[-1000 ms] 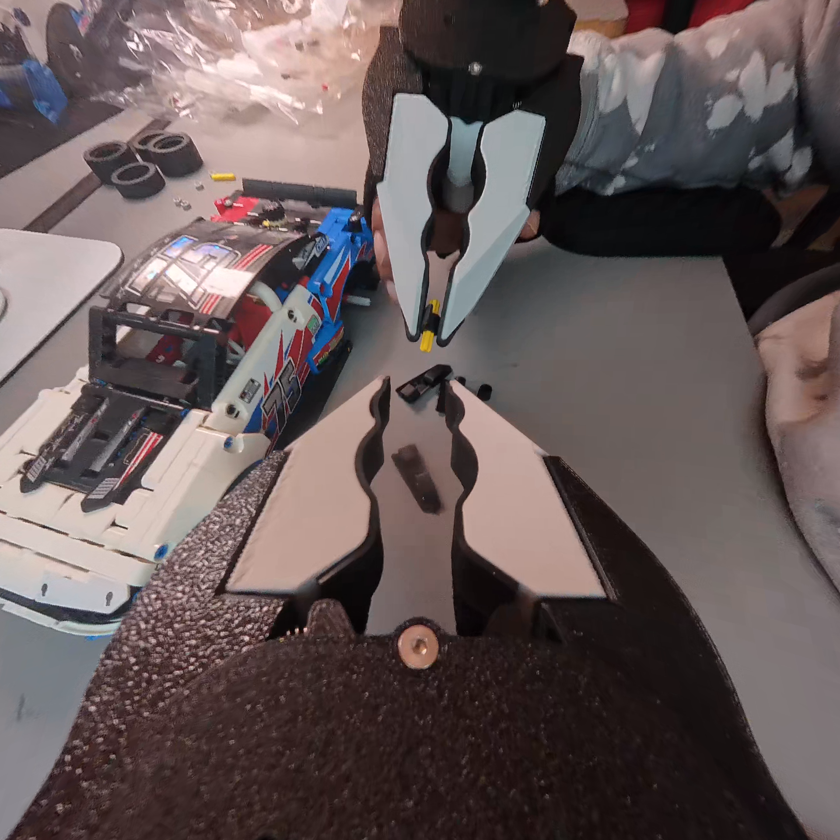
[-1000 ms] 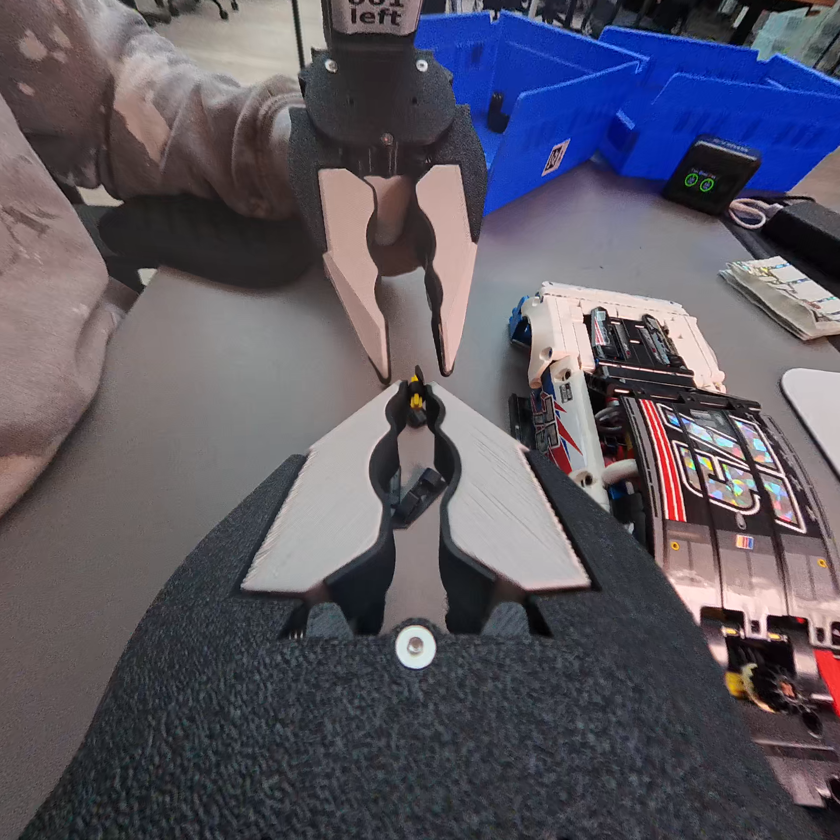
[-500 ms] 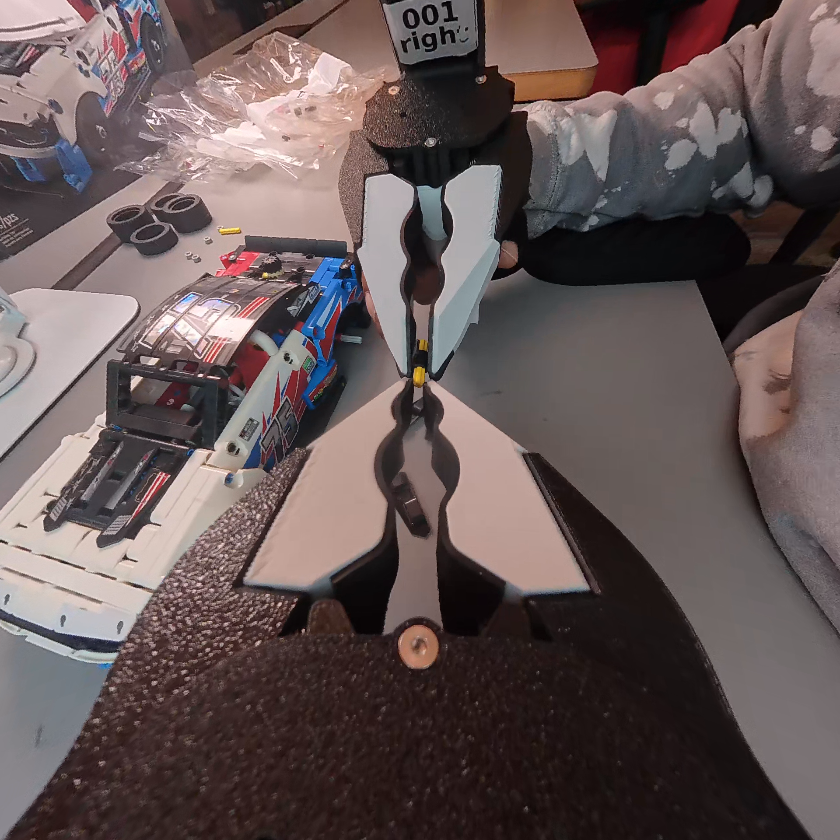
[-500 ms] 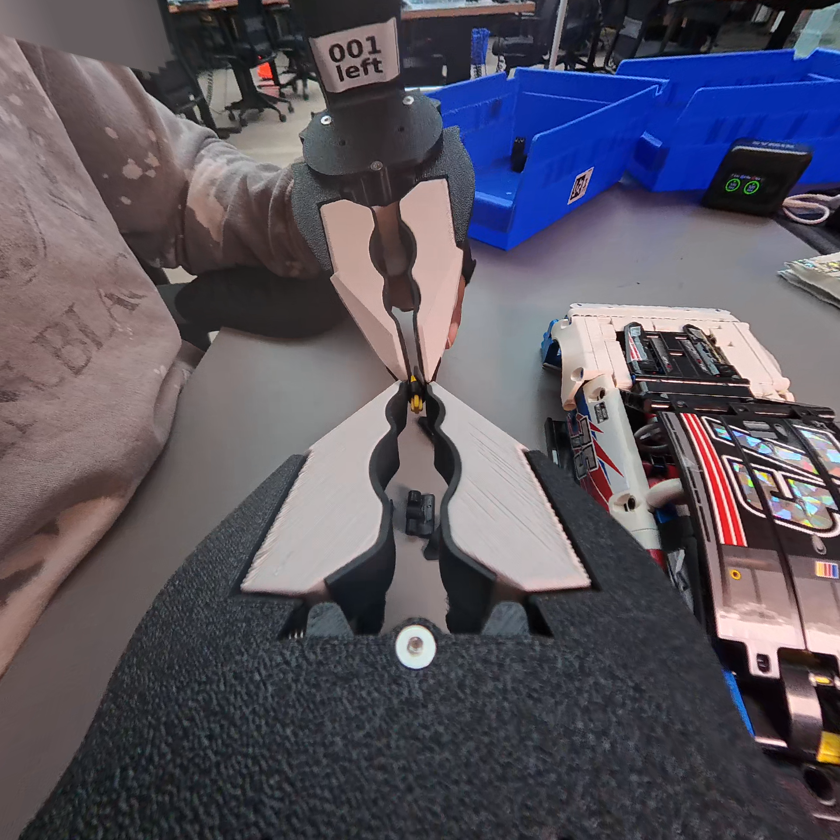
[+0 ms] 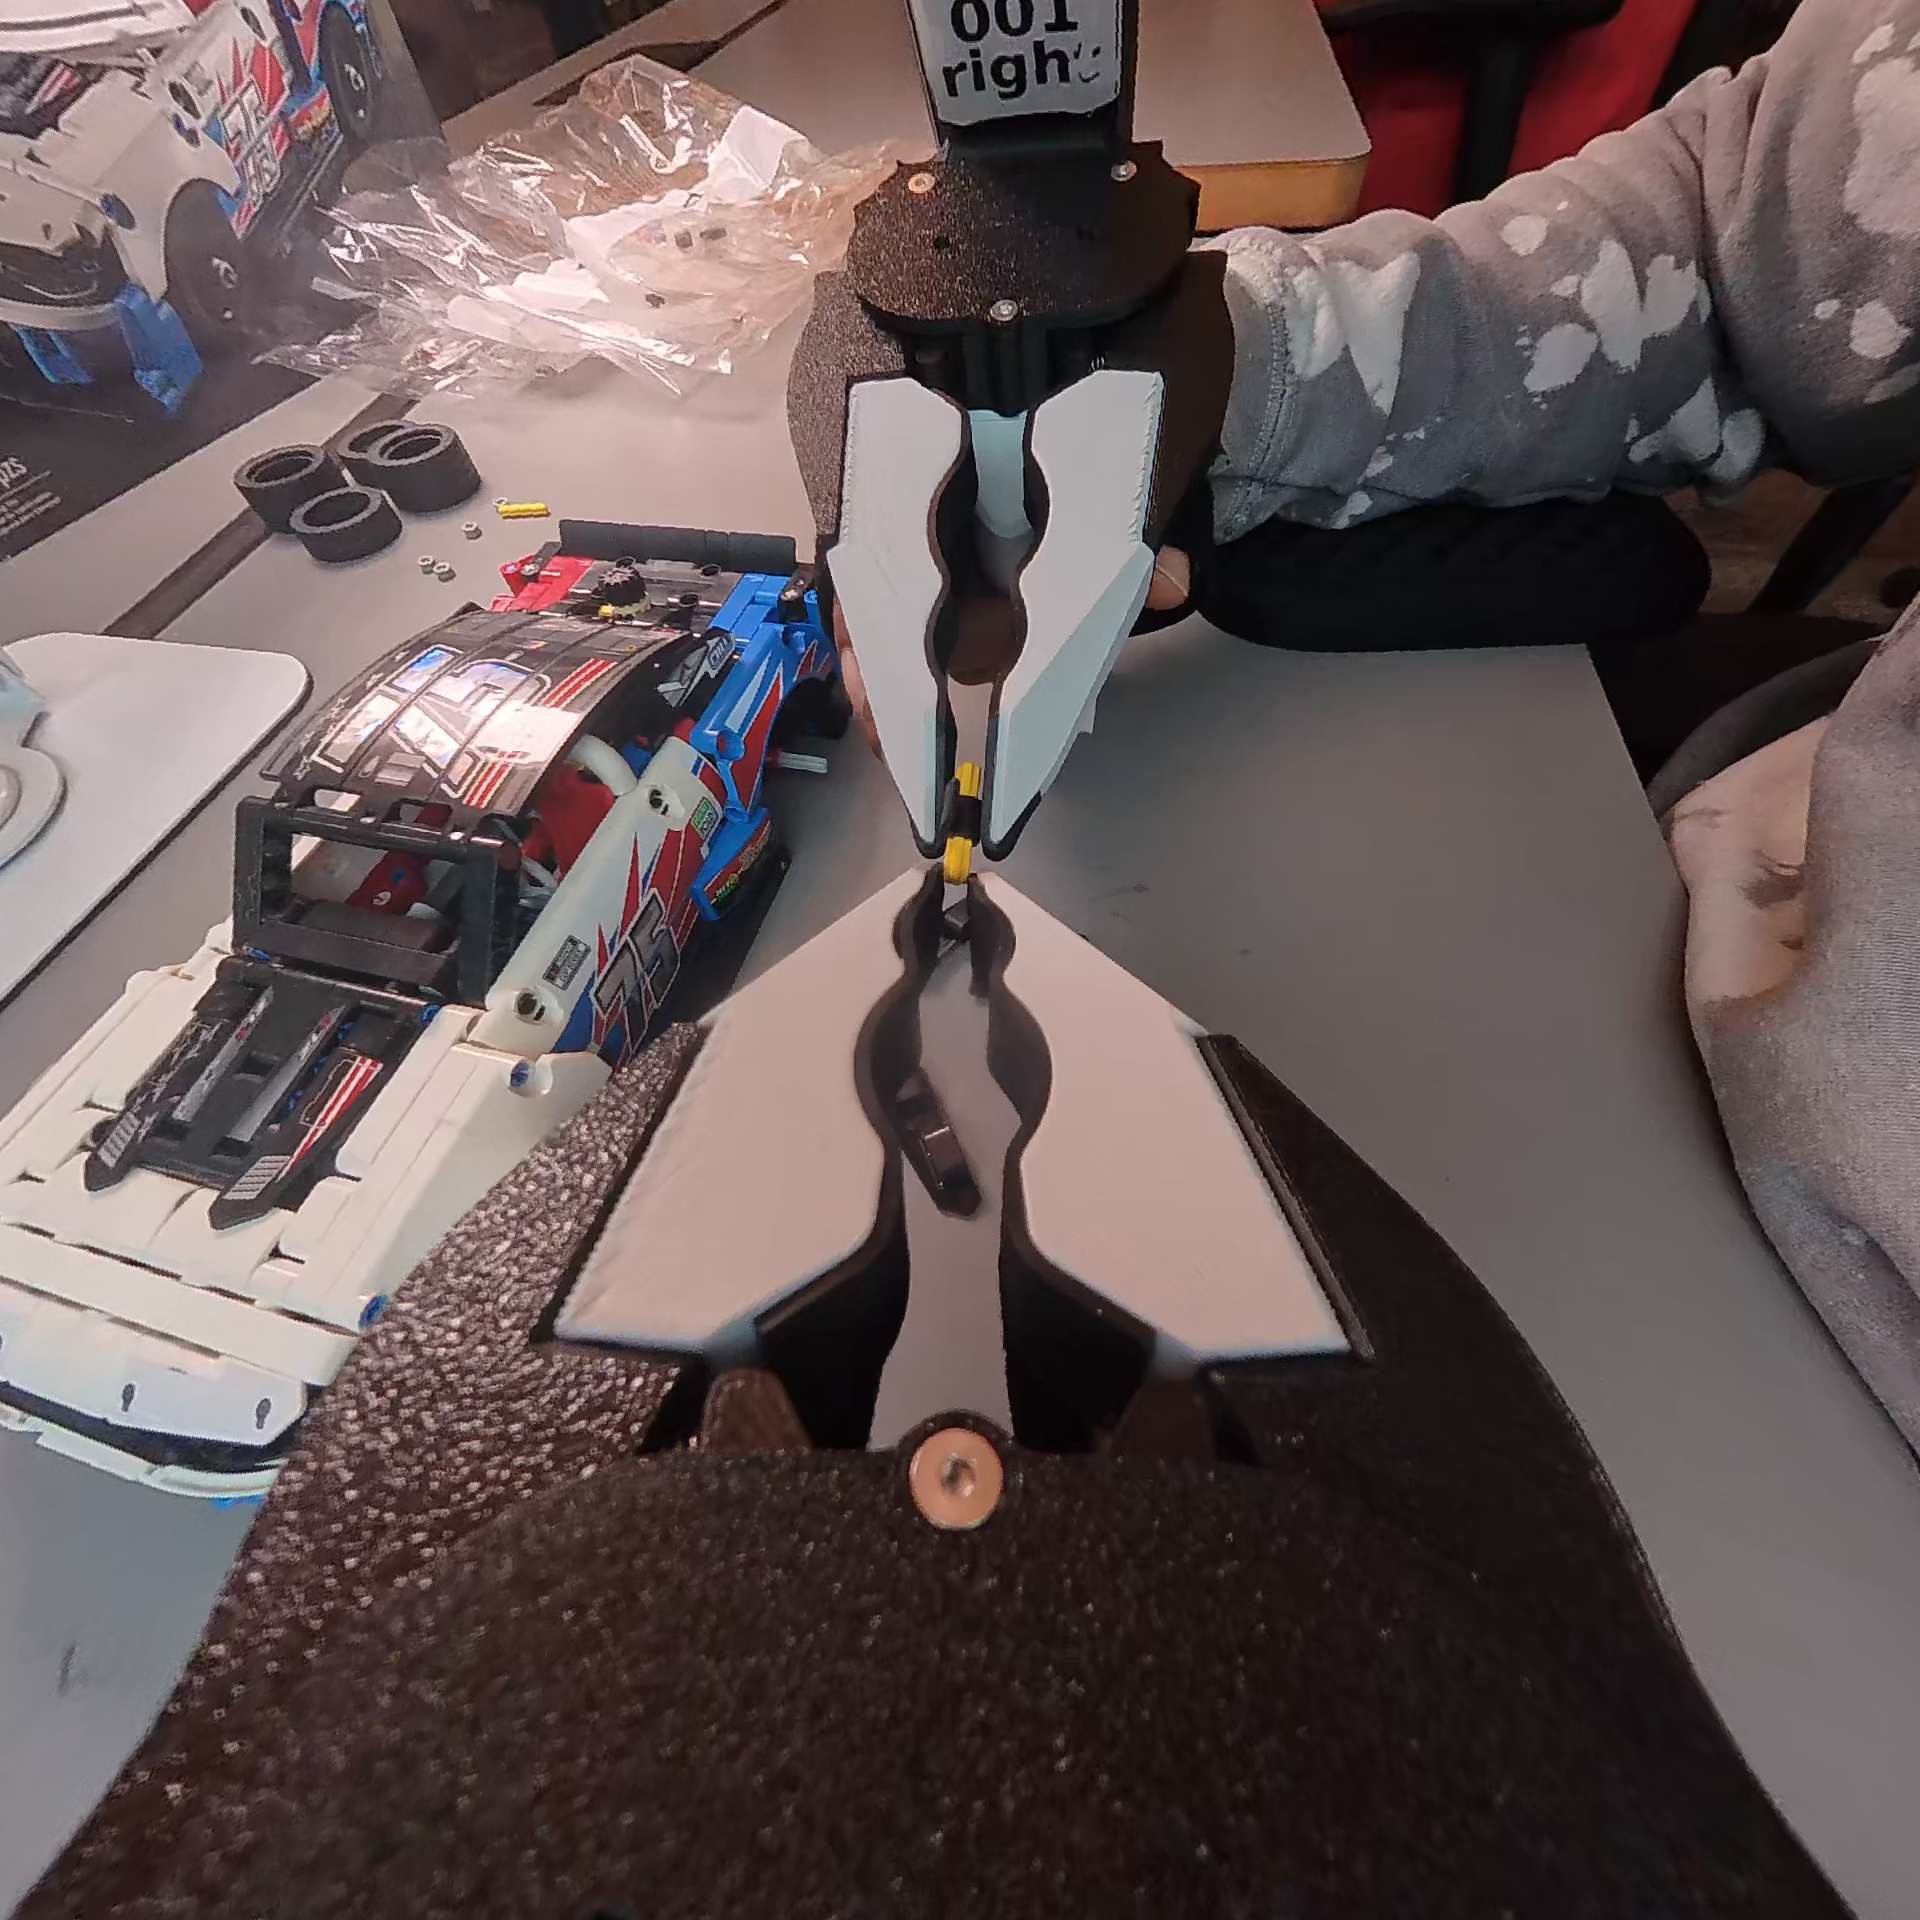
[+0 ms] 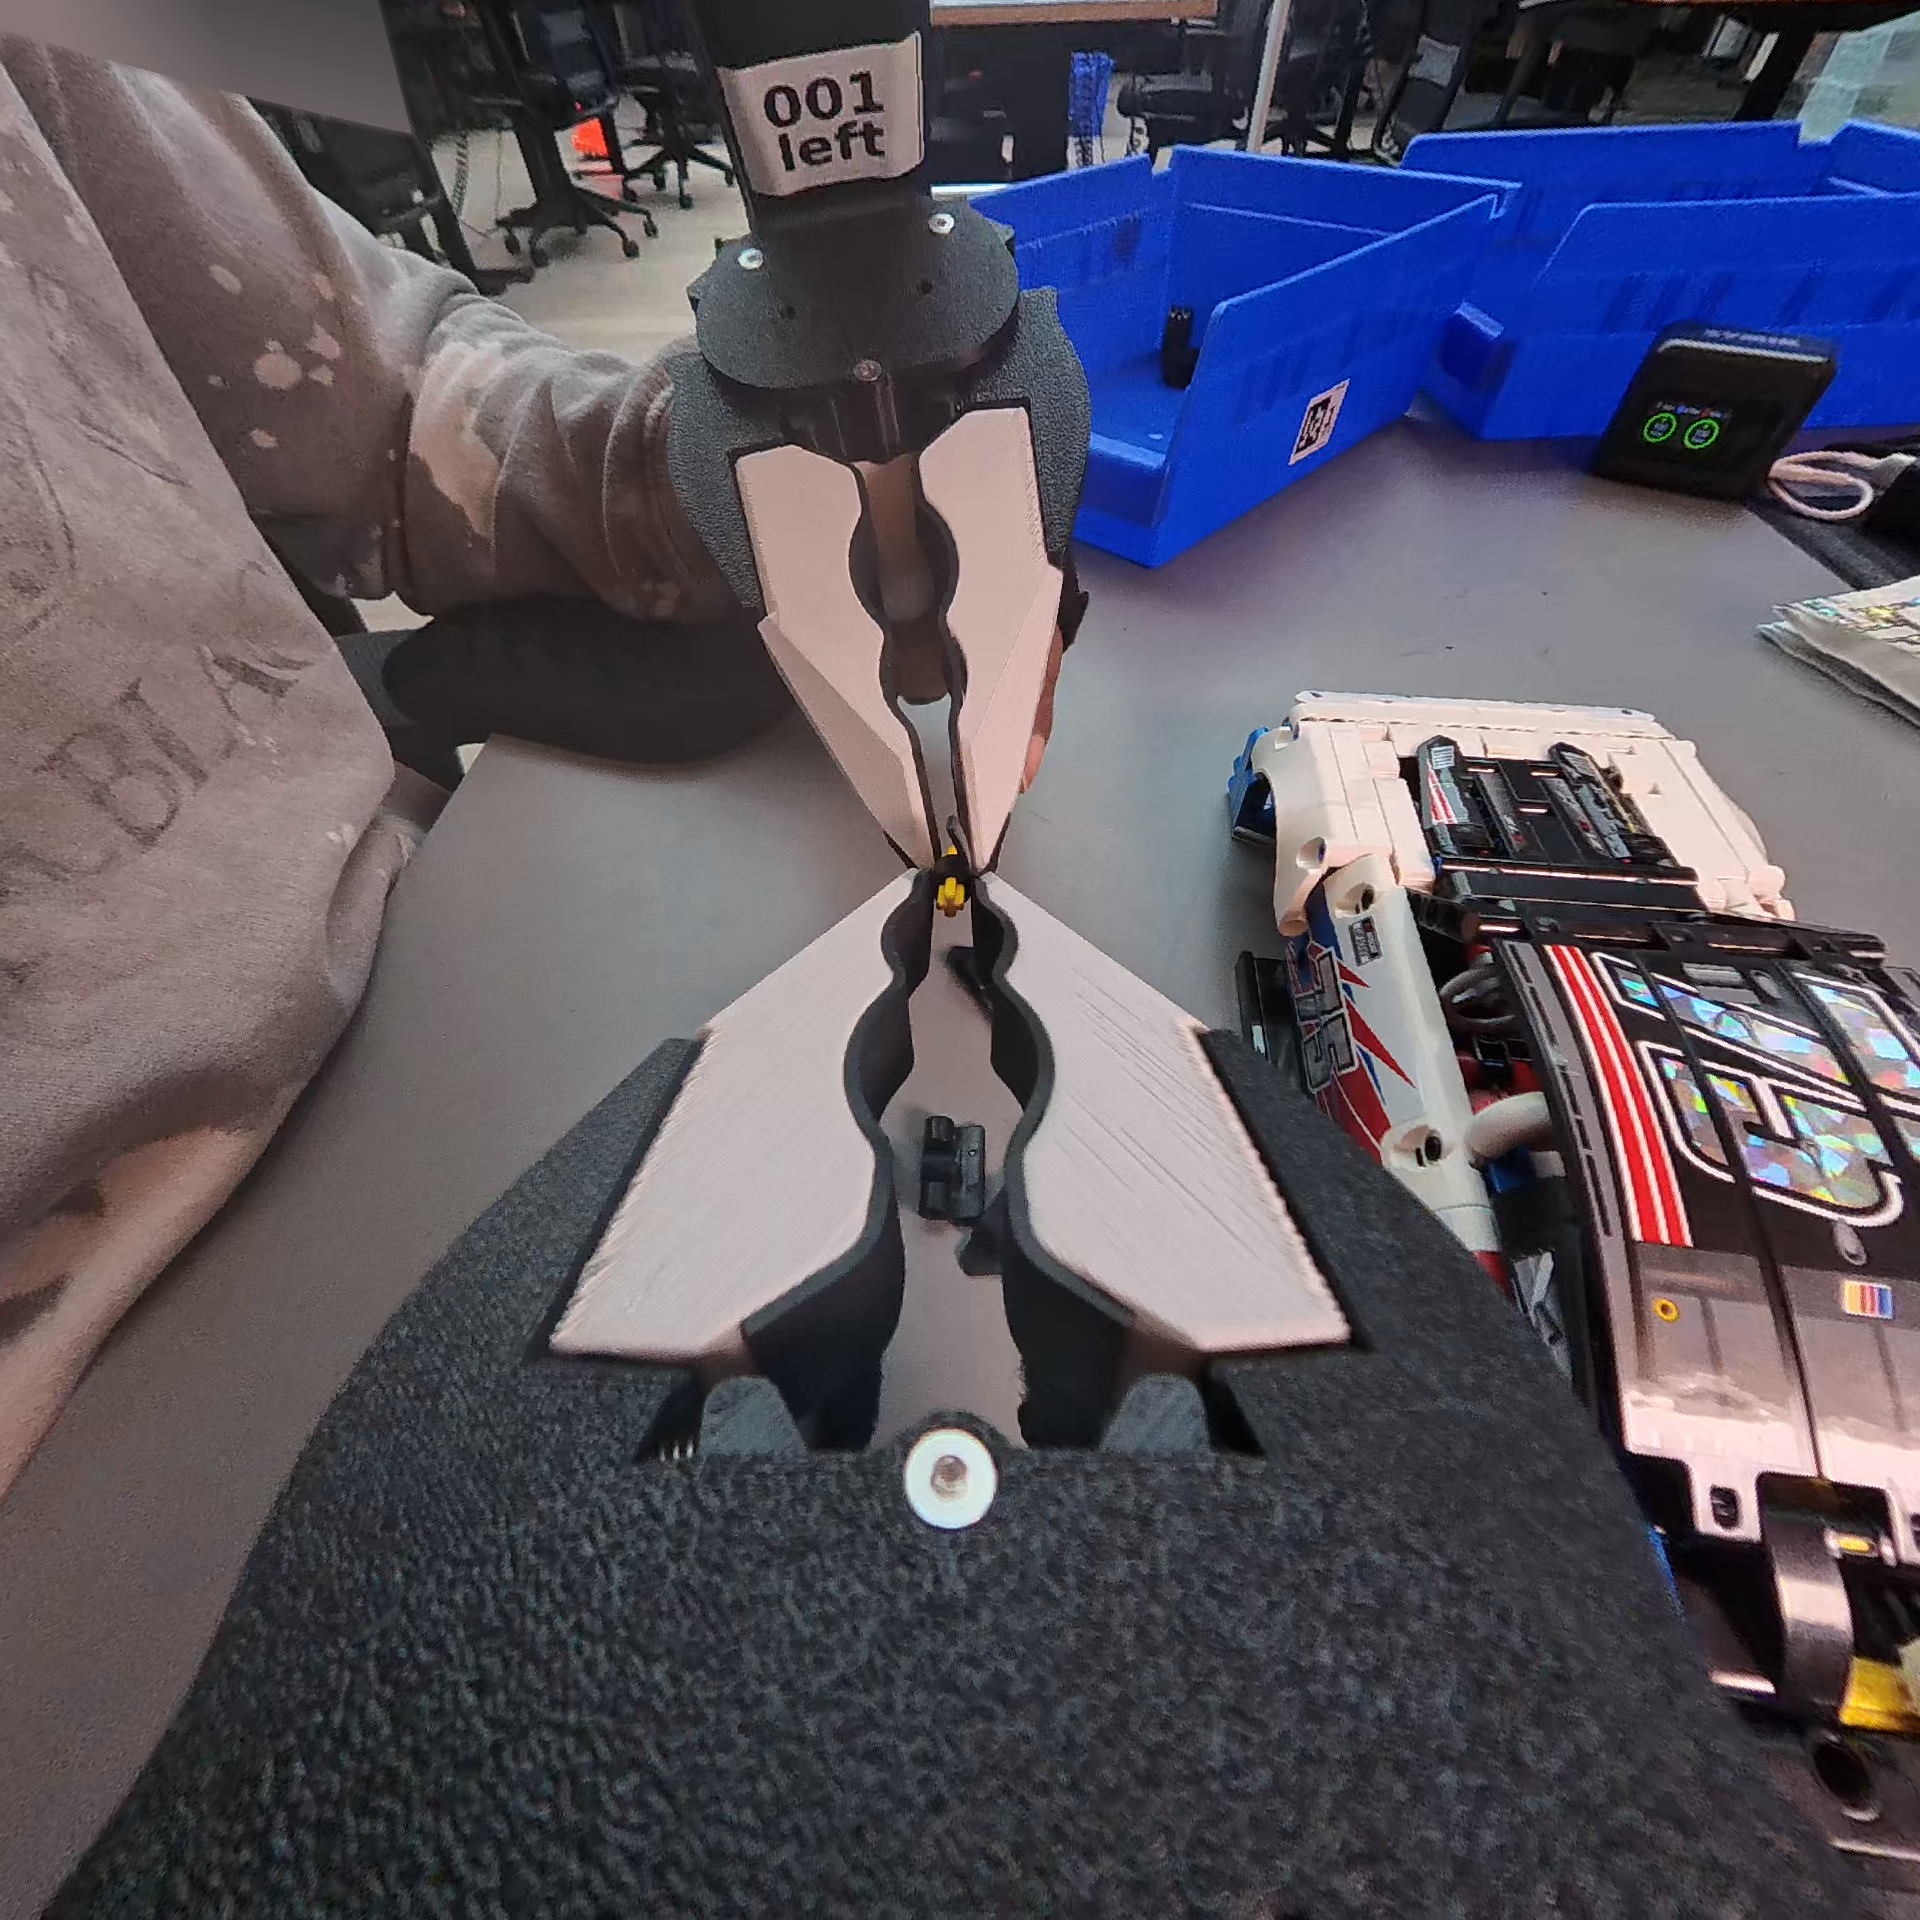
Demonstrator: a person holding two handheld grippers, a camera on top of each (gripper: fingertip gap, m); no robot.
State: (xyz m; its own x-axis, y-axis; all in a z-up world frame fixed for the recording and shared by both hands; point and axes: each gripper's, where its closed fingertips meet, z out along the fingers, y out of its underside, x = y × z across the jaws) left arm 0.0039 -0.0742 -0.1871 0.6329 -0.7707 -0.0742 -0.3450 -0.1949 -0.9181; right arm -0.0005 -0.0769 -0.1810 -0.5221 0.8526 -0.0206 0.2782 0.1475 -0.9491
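Tyres (image 5: 353,483) lie at far left on the bench (image 5: 1351,935), beside the brick-built race car (image 5: 436,935). At centre we bring our grippers tip to tip: the right gripper (image 5: 958,831) clenched on a yellow pin (image 5: 961,821), the left gripper (image 5: 951,904) pinching a small black piece (image 5: 954,920), apparently aligned for mating. Another black piece (image 5: 940,1153) rests on the bench beneath.

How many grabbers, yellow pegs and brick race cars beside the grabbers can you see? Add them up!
Grippers: 2, the left gripper and the right gripper
Yellow pegs: 2, one pinched in the right gripper, one lying by the tyres
Brick race car: 1
Total: 5
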